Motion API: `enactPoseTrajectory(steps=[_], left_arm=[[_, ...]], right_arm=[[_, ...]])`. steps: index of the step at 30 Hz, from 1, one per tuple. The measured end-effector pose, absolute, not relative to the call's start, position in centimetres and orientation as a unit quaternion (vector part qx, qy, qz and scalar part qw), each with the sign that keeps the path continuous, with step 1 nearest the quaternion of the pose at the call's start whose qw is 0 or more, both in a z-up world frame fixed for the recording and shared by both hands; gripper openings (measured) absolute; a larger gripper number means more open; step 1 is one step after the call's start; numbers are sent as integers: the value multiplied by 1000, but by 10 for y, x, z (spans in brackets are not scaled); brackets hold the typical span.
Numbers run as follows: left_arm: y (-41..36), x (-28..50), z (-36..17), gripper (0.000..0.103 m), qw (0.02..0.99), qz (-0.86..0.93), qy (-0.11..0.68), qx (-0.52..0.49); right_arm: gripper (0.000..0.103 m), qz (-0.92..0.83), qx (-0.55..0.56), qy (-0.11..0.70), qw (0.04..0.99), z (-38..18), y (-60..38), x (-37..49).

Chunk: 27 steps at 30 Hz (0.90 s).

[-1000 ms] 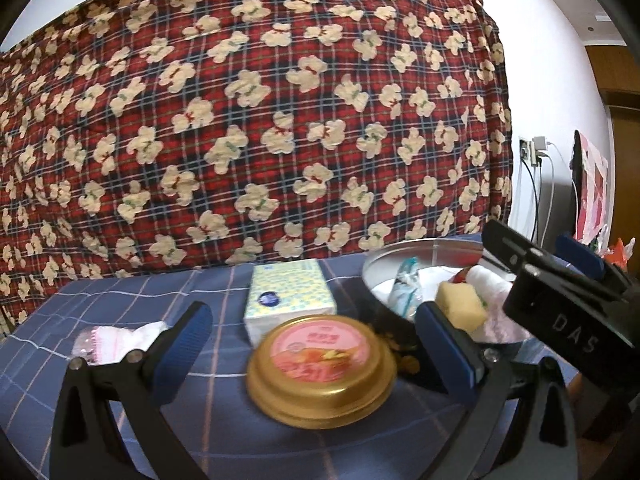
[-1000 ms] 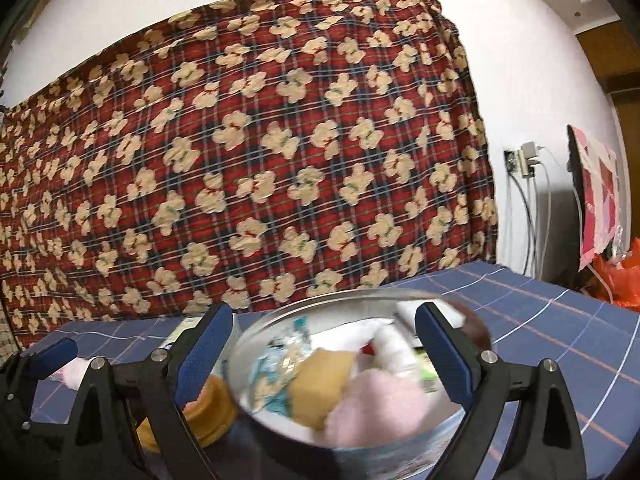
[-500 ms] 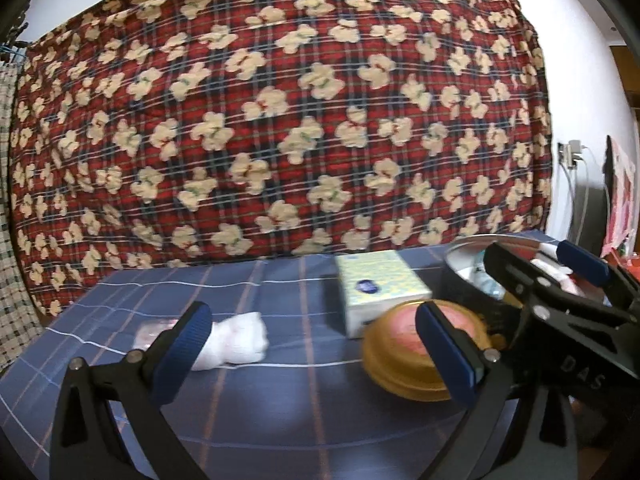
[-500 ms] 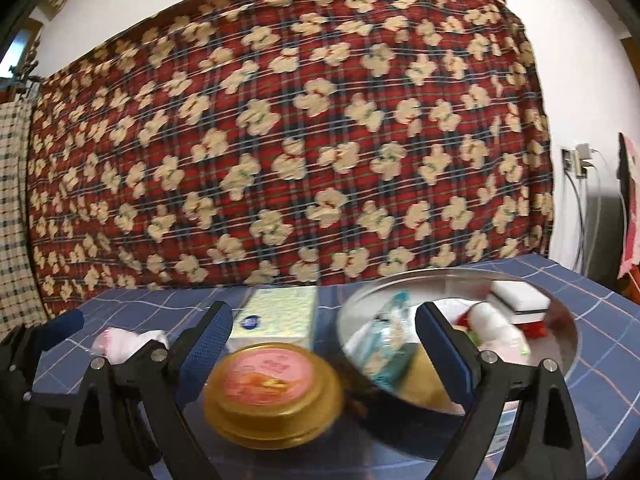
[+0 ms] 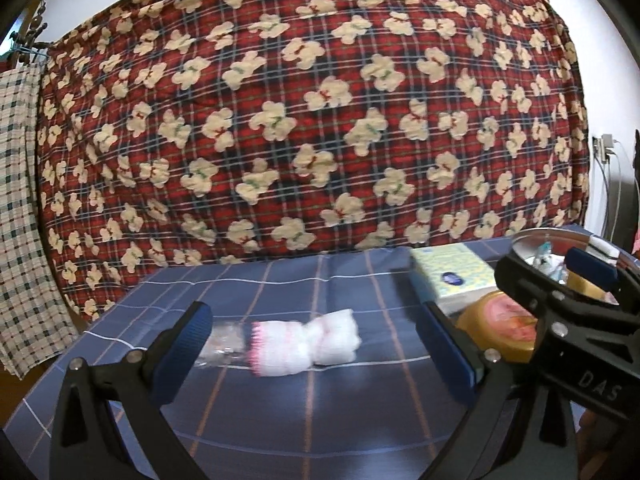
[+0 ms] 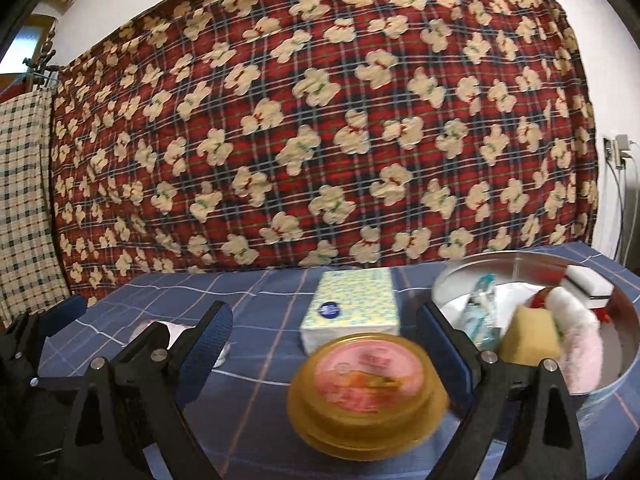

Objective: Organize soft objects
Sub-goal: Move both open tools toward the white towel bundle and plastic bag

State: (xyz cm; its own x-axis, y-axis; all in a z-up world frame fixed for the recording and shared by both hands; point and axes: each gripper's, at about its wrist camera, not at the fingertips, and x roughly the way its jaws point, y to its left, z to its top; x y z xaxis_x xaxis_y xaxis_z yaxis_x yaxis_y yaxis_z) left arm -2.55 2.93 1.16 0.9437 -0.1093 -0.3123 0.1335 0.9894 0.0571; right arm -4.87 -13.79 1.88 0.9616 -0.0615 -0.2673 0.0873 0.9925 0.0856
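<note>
- Behind the table we note a hanging red plaid blanket (image 5: 312,112) printed with cream bears; the table itself wears a blue checked cloth (image 5: 280,408).
- Far left on the cloth lies a rolled white towel (image 5: 310,342) with a pink fringe, a clear wrapper trailing from its left end. We judge it the one soft item not yet put away.
- Our left gripper (image 5: 320,344) frames that towel with jaws wide and nothing between the pads; in our judgement it is lined up for a pick.
- Right of the towel, a yellow tissue pack (image 6: 352,308) sits at mid-table, with a gold-rimmed tin (image 6: 366,396) just nearer.
- Our right gripper (image 6: 326,352) hovers over the tin, jaws wide, holding nothing.
- Far right stands a metal basin (image 6: 452,280), evidently the collecting place: it holds a yellow sponge (image 6: 530,336), a pink fluffy cloth (image 6: 582,356), a packet and a white block.
</note>
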Motion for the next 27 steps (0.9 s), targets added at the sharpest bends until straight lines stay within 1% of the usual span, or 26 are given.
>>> enactPoseTrajectory(steps=[16, 27], left_arm=[[78, 0, 5, 103, 984, -6, 177, 26], [103, 27, -2, 103, 977, 35, 210, 26]], right_arm=[[94, -6, 43, 149, 988, 16, -90, -11], [94, 16, 53, 185, 981, 10, -74, 18]])
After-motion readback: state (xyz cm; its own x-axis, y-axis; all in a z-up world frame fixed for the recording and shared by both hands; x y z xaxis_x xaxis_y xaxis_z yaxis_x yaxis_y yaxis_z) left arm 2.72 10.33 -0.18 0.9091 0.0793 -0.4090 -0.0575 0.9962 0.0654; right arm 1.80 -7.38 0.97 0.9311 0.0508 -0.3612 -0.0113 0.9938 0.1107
